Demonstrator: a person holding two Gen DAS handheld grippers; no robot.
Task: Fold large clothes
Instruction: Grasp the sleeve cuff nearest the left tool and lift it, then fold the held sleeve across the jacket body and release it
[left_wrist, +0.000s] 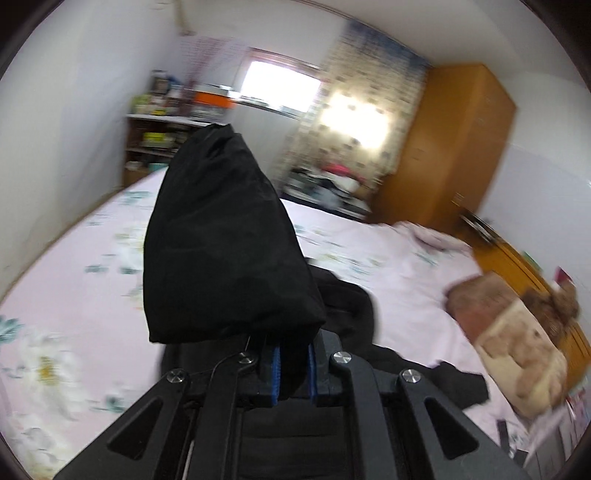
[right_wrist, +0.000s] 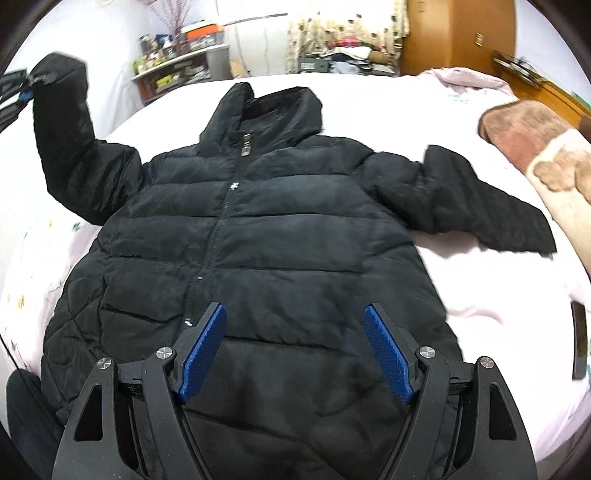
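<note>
Right gripper (right_wrist: 293, 349) jaws gape above black puffer jacket (right_wrist: 258, 236); left gripper (left_wrist: 293, 369) pinches its sleeve (left_wrist: 221, 240).

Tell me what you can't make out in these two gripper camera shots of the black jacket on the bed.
- Left wrist view: the raised sleeve, clamped in the left gripper, hides most of the puffer jacket.
- Right wrist view: the open right gripper covers the hem.
- Both views: shelf items too blurred and small to identify.
</note>
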